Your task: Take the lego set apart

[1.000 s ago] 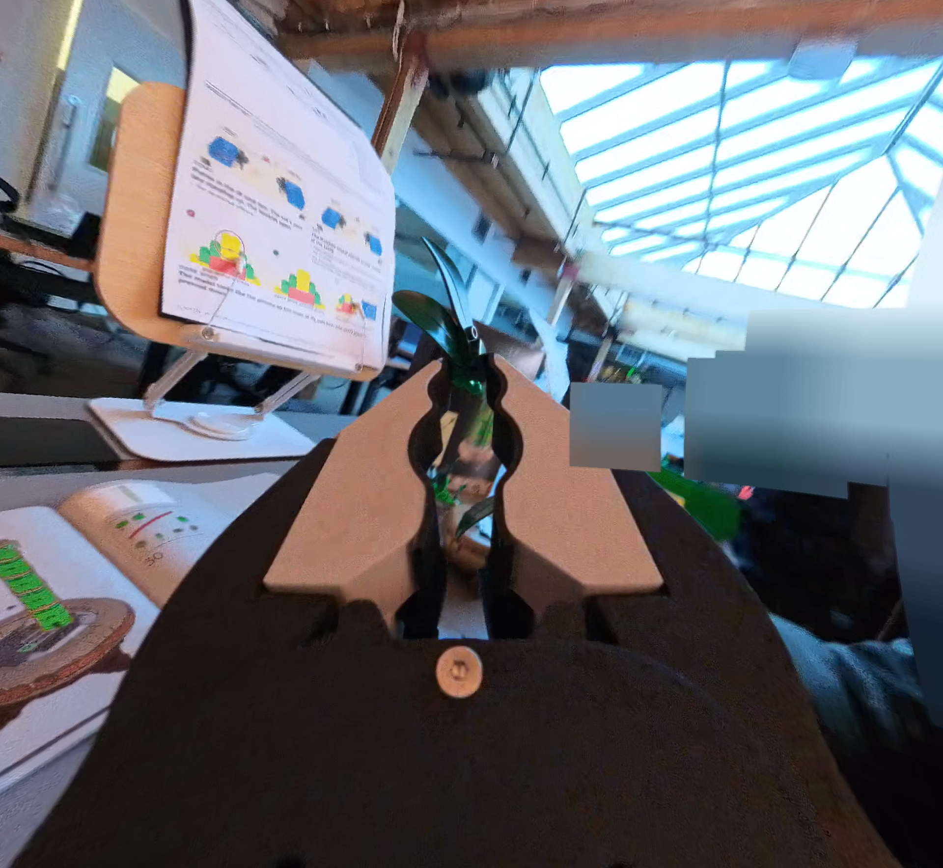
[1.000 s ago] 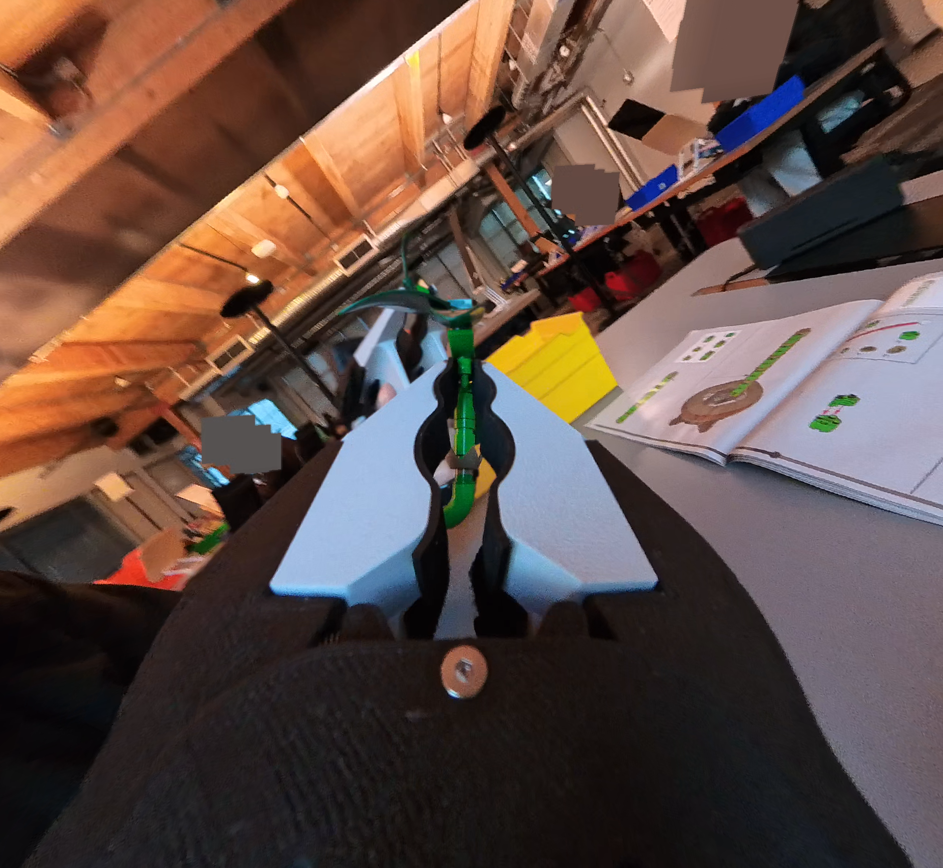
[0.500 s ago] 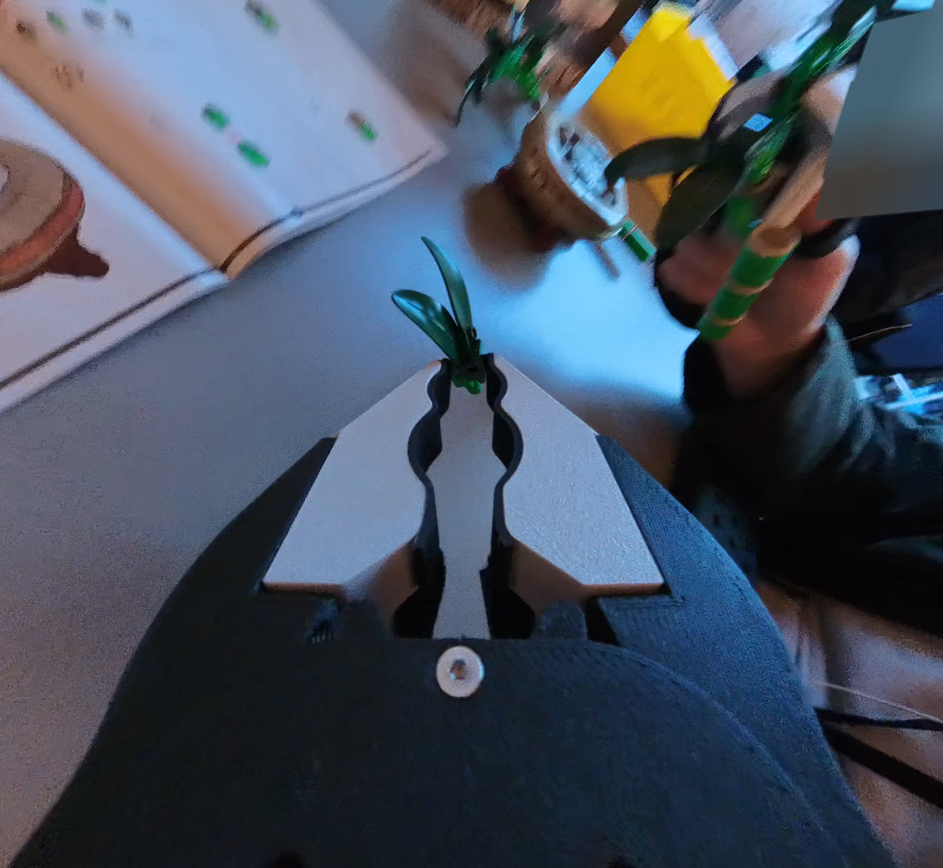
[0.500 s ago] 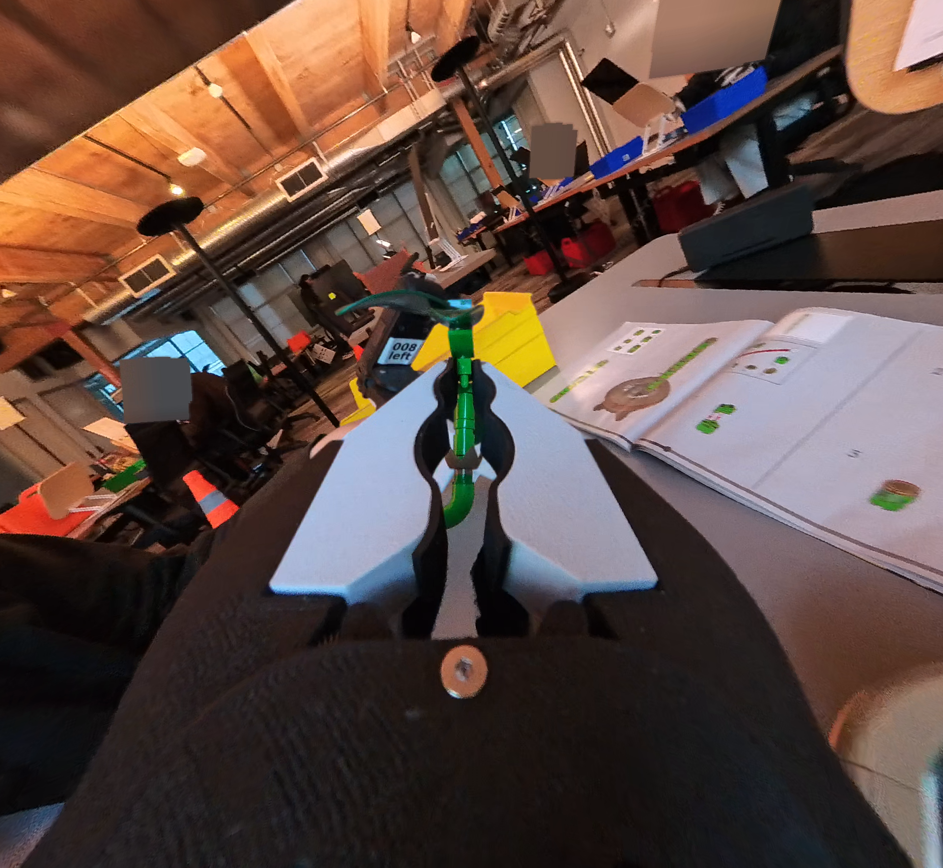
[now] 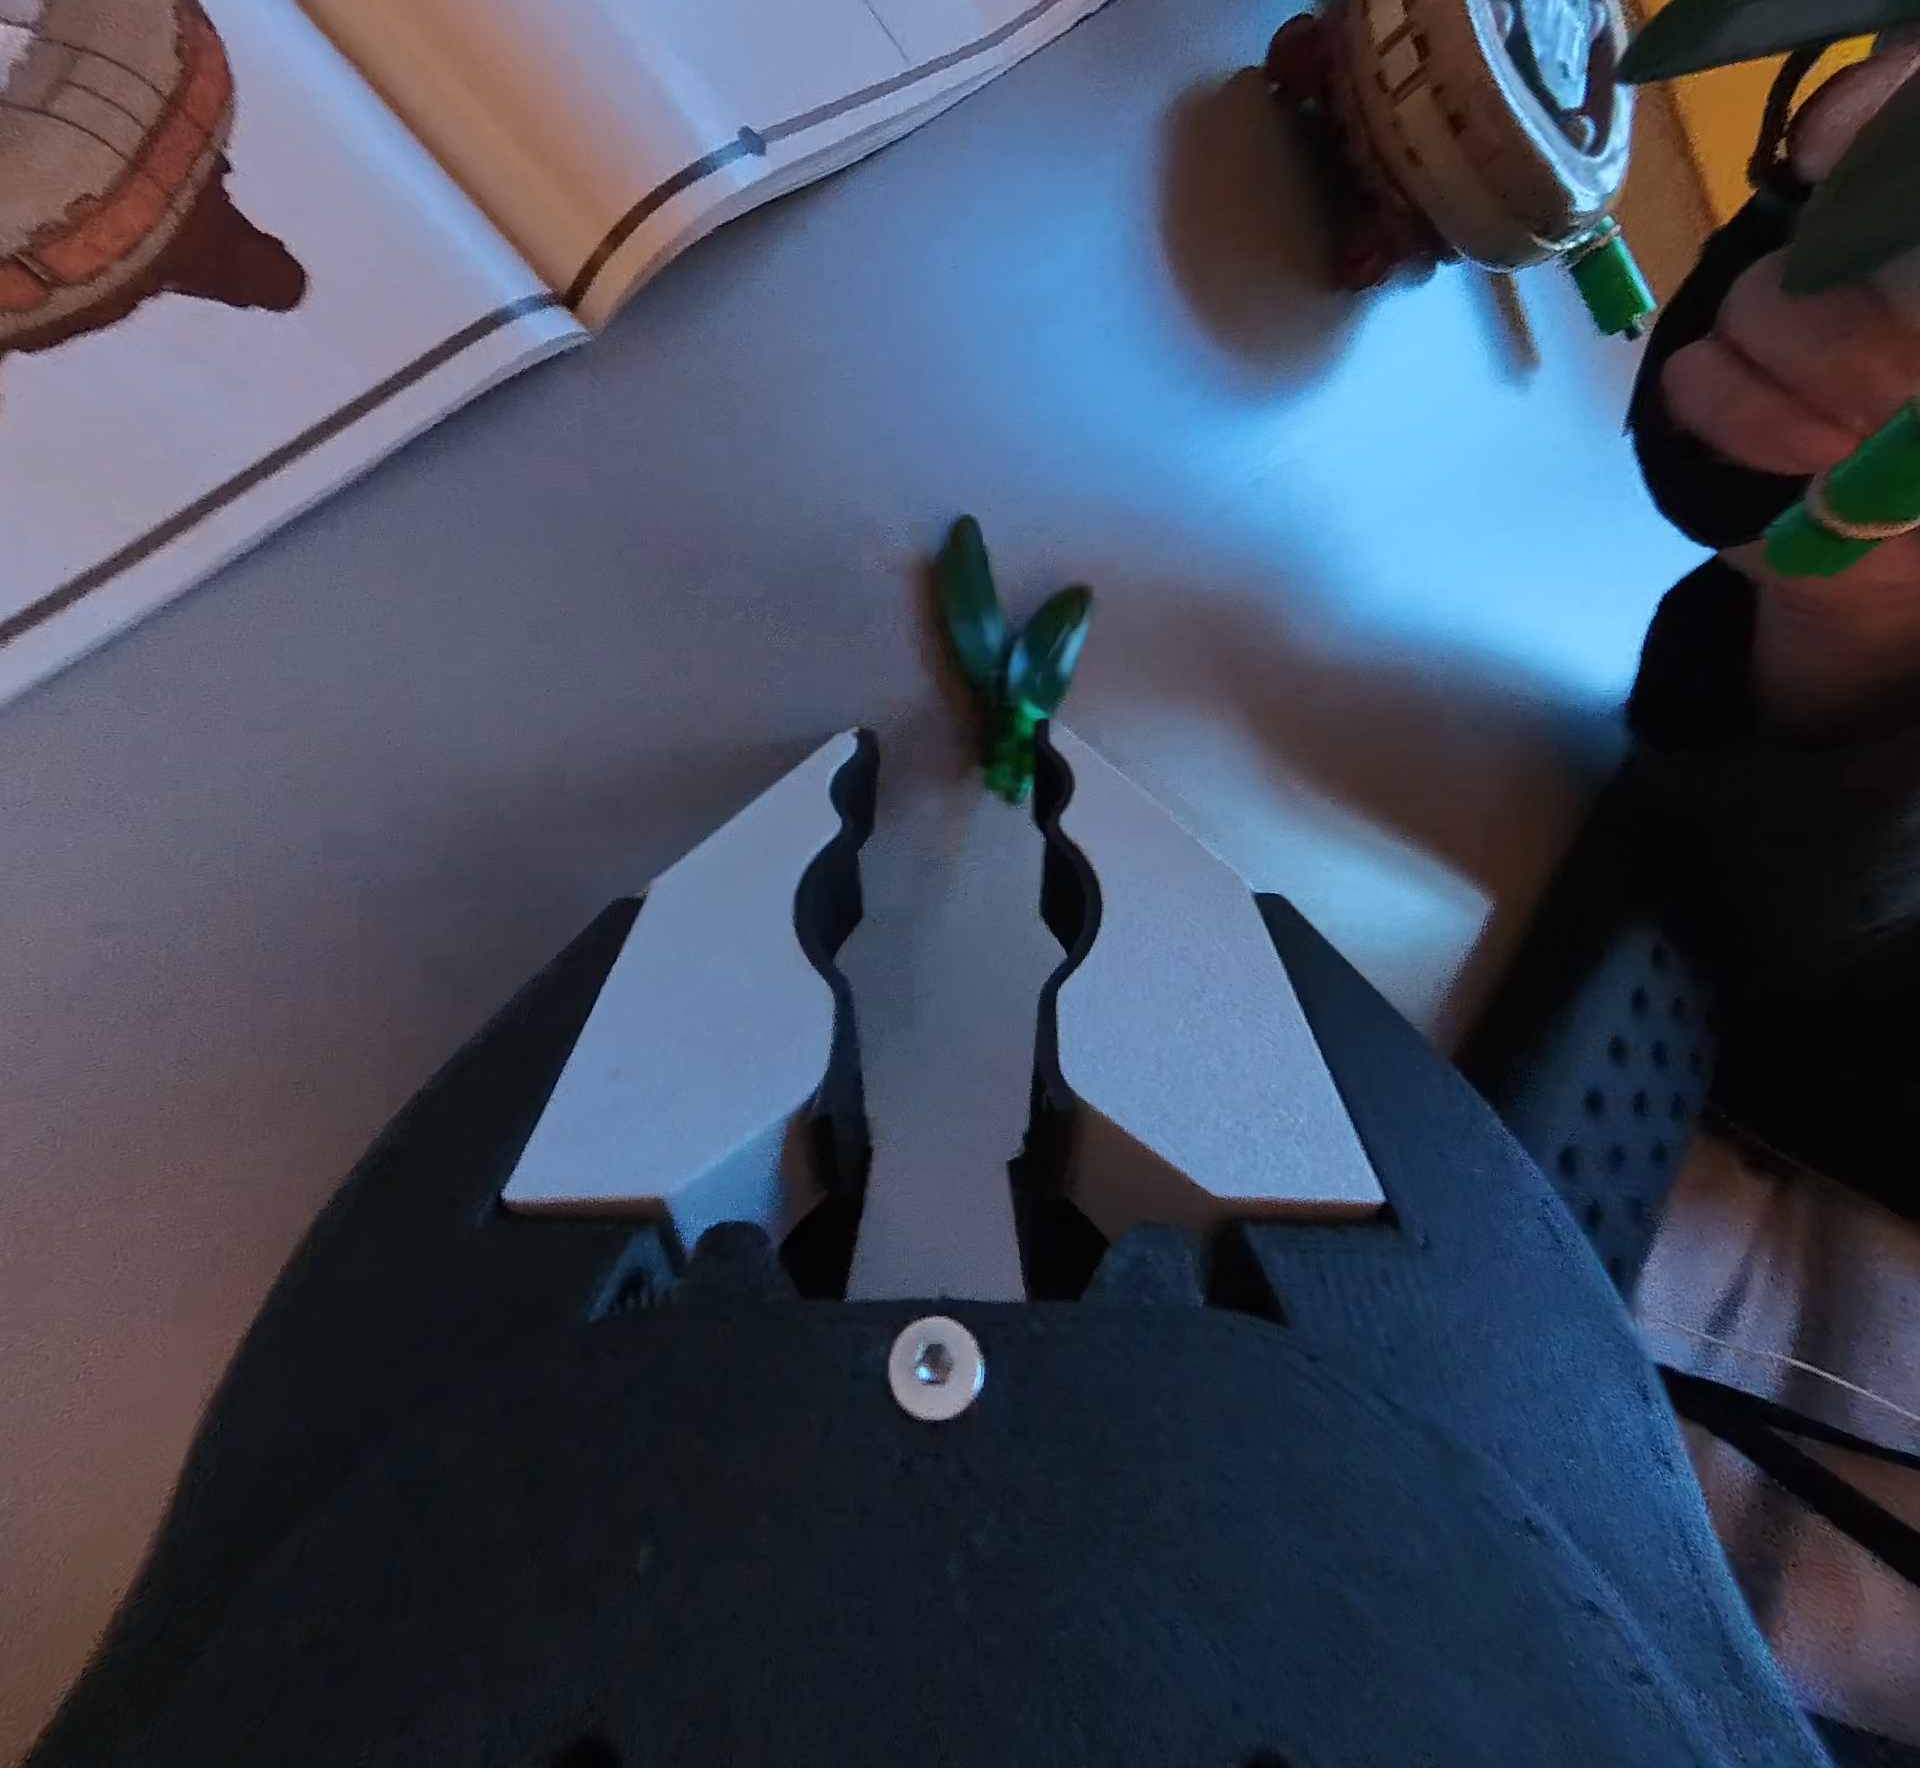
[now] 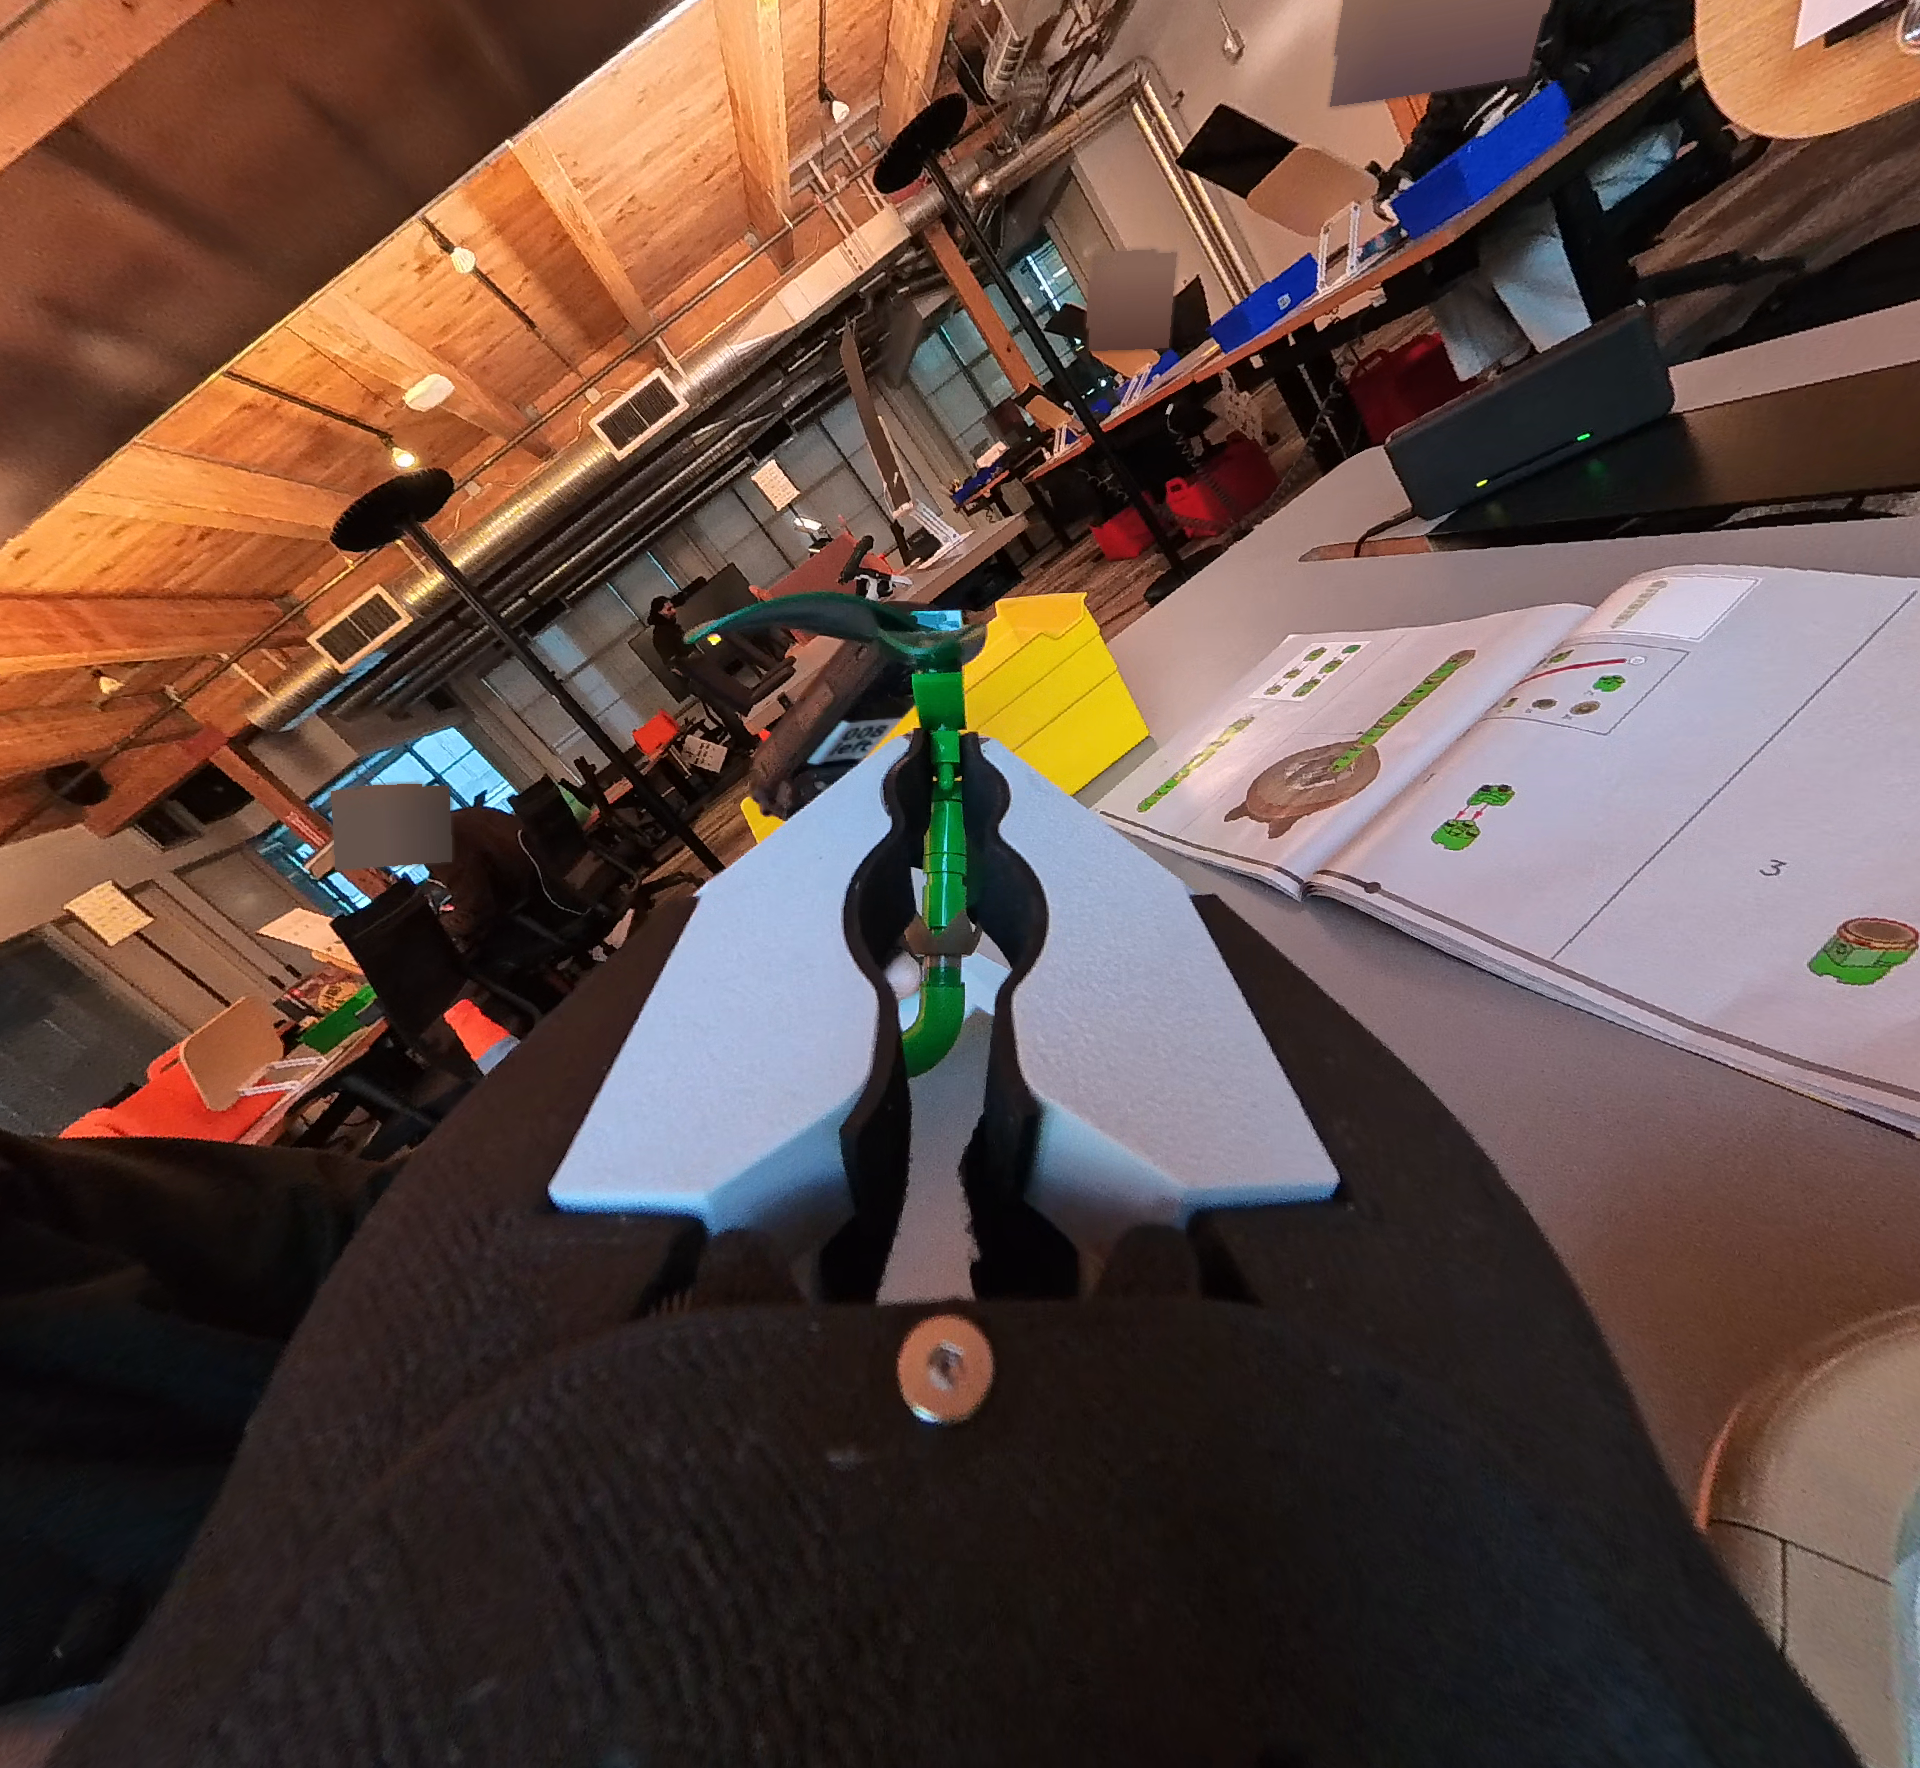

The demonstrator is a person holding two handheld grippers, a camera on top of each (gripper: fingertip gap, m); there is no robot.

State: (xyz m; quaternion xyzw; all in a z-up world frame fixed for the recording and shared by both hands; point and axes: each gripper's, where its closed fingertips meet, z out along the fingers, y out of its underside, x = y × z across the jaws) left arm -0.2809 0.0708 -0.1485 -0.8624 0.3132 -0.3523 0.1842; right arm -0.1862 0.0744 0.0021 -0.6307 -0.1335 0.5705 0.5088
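Lego pieces are sitting in 3 places at this moment. In the left wrist view, a small dark green leaf piece (image 5: pixel 1006 653) is lying on the grey tabletop (image 5: pixel 520 679), its bright green stub touching the tip of the inner edge of the left gripper (image 5: pixel 951 752)'s right-hand finger. That gripper's jaws are standing spread apart, with bare tabletop showing between them. Beyond it, a round tan and brown lego pot (image 5: pixel 1455 77) is lying tipped on its side, a green peg sticking out at its lower edge. An open instruction booklet (image 5: pixel 416 108) is lying to the upper left.

In the right wrist view, the right gripper (image 6: pixel 940 762) is pointing out over the room, its jaws pinching a green segmented lego stem (image 6: pixel 943 866) that is running lengthwise between them. Dark green leaves (image 6: pixel 821 622) are spreading from the stem's far end past the fingertips. The booklet (image 6: pixel 1558 804) is lying open on the tabletop to the right, and a yellow bin (image 6: pixel 1049 690) is sitting behind the stem.
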